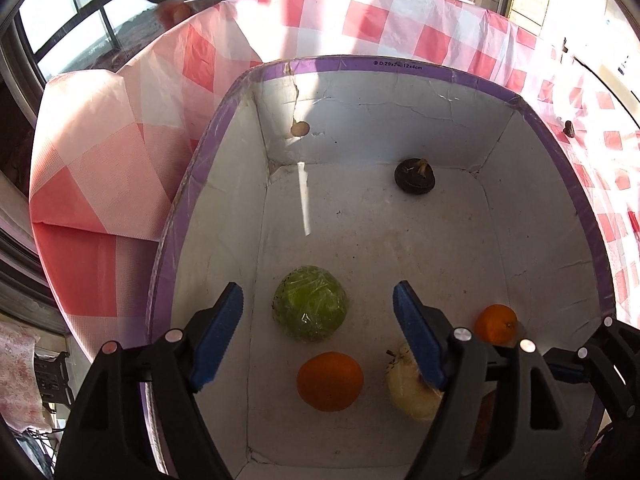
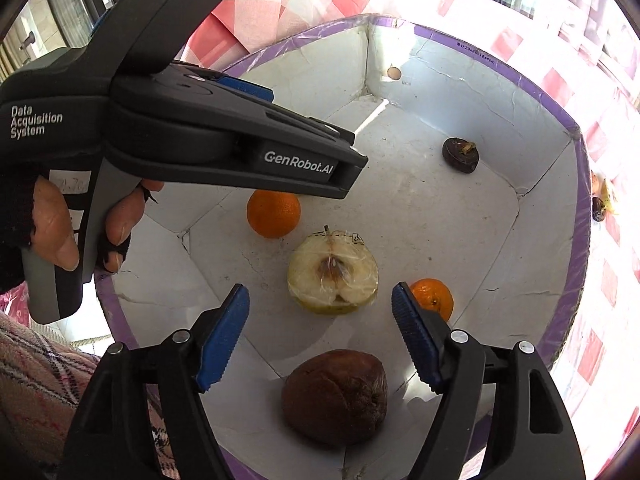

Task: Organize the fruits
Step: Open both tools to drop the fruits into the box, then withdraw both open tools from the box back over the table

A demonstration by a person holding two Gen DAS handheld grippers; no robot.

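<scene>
White cardboard box with a purple-taped rim is sitting on a tabletop covered in red-and-white check cloth. Fruits are lying on its scuffed floor.

Left wrist view: left tongs are hanging over the near end of the box, blue pads standing well apart, gripping nothing. A green fruit in clear wrap is lying on the box floor between the pads, apparently touching neither. A large orange is lying just nearer the camera. A wrapped apple half is sitting to the right, partly hidden behind the right pad. A small orange is lying beyond that pad, towards the right wall. A dark shrivelled fruit is sitting alone by the far wall, well apart from the rest.

Right wrist view: right tongs are also standing apart and clamping nothing. The apple half, cut face up under wrap, is lying just beyond the tips. A brown wrinkled fruit is lying lower in the frame, between the tong arms. The small orange is showing just beside the right pad. The large orange is lying further off, partly under the left gripper body. A hand in a fingerless glove is holding that body's handle.
</scene>
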